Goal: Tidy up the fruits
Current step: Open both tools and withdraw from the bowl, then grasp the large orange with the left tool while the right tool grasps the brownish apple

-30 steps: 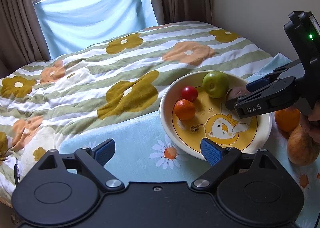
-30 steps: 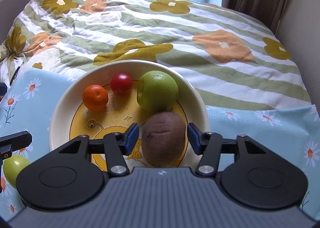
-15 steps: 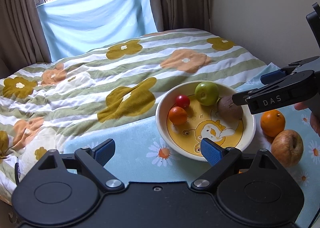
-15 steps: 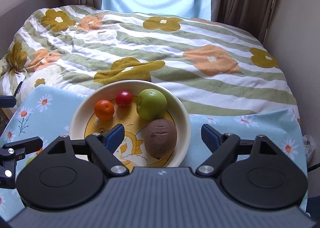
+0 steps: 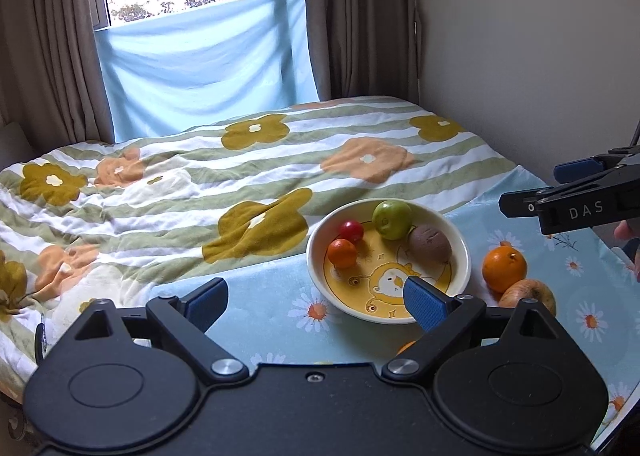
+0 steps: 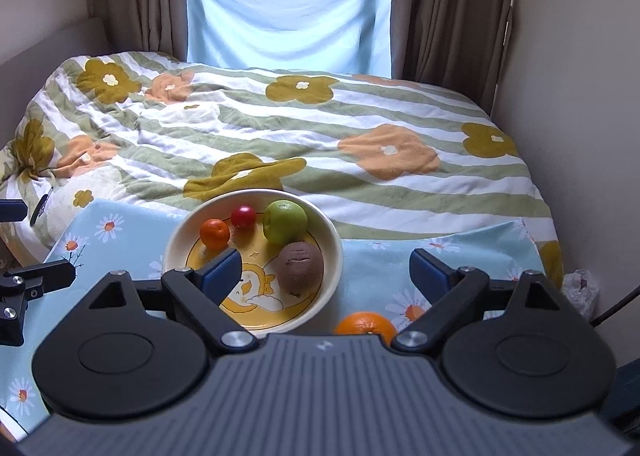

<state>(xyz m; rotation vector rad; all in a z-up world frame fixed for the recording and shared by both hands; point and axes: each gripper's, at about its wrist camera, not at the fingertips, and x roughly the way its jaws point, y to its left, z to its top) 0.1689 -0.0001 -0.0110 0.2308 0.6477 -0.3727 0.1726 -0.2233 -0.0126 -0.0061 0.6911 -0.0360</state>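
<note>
Both grippers have pulled back from the bowl (image 6: 334,256), kiwi (image 6: 300,266) left inside

Right gripper (image 6: 324,270) and left gripper (image 5: 314,298) gape wide and empty, low in frame; orange (image 5: 504,269) and pear (image 5: 532,292) wait lower right, likely next

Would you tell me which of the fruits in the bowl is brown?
The kiwi, at the bowl's near right. The others there are a green apple, a red tomato and a small orange tangerine.
</note>
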